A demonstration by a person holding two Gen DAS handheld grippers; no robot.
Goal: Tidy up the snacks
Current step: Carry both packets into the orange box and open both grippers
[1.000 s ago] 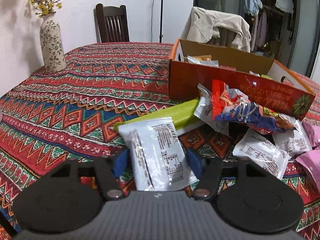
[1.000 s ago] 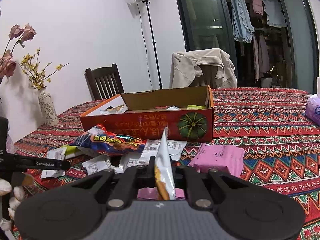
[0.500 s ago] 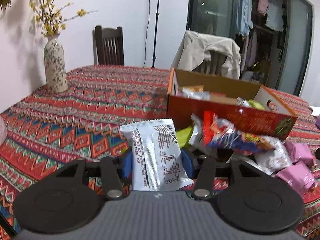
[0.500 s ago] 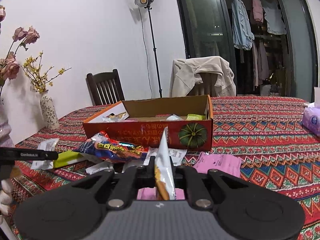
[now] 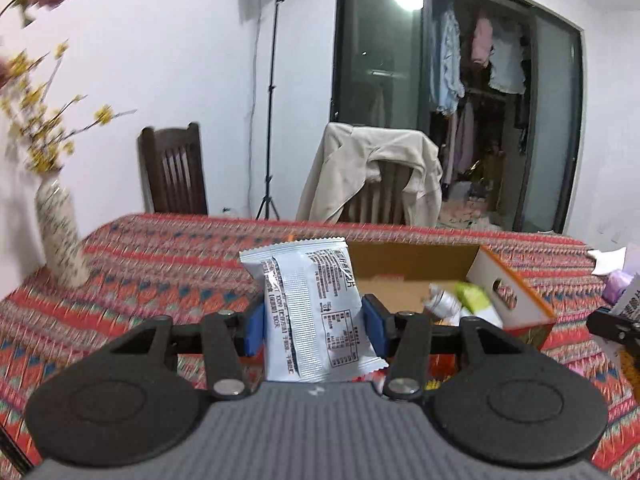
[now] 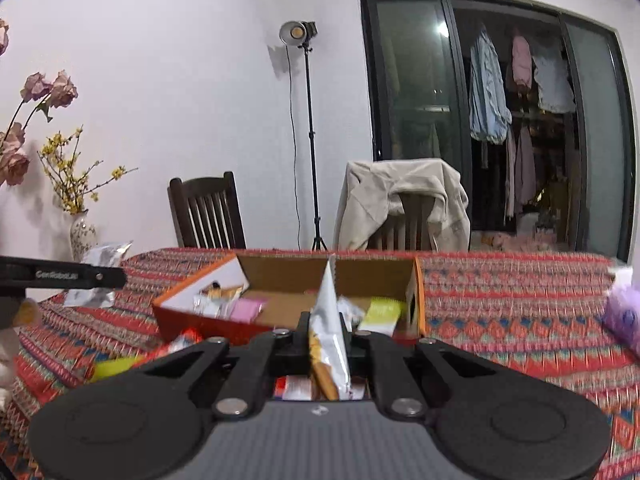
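**A:** What can you read from where you sit?

**B:** Little. My left tongs (image 5: 314,326) are clamped on a silver-white snack packet (image 5: 316,316), its back side to me: dense black print and a boxed table, too small to read. My right tongs (image 6: 328,344) pinch a thin white-and-orange packet (image 6: 330,328) edge-on. In the right wrist view, at nine o'clock, the other gripper's black arm (image 6: 64,276) carries white lettering starting "GenRobot".

**A:** And the box?

**B:** The orange cardboard box (image 6: 200,316) sits on the patterned counter (image 6: 520,304), at twelve o'clock beyond both packets. Inside I see a pink packet (image 6: 248,308) and a lime-green one (image 6: 382,312). A yellow-green packet (image 6: 114,366) lies on the counter at eight o'clock.

**A:** What has changed since a second ago?

**B:** Both tongs have risen and tilted up, so I now look into the box over its near wall. The silver packet, then low over the pile, is now held up in front of the box. The box-front print has dropped from sight.
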